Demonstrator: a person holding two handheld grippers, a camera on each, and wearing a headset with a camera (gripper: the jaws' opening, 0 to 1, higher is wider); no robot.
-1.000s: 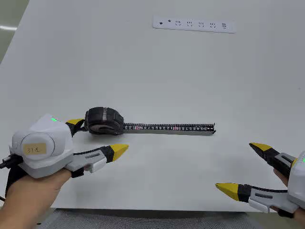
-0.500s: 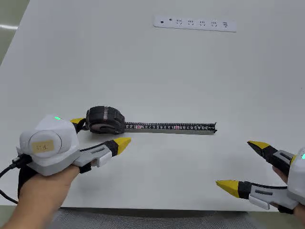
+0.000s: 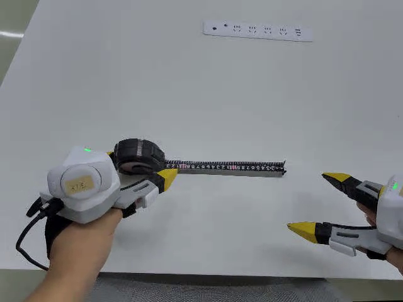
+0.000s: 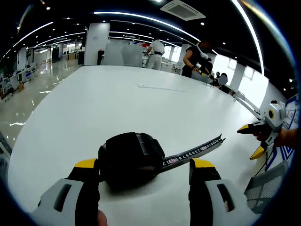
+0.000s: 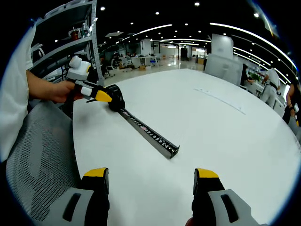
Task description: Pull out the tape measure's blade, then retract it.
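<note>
While the black round-cased tape measure (image 3: 138, 156) lies on the white worktop (image 3: 189, 82) with its dark marked blade (image 3: 227, 167) drawn out, the left gripper (image 3: 140, 166) straddles the case, jaws wide apart and gripping nothing. Its own view sets the case close against one jaw and clear of the other; whether they touch is unclear. The right gripper (image 3: 319, 202) hovers beyond the blade's tip, jaws wide and empty. The head view adds a white power strip (image 3: 257, 30) far back.

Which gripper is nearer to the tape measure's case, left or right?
Left. The left gripper straddles the case with open jaws; the right gripper is past the end of the blade.
</note>
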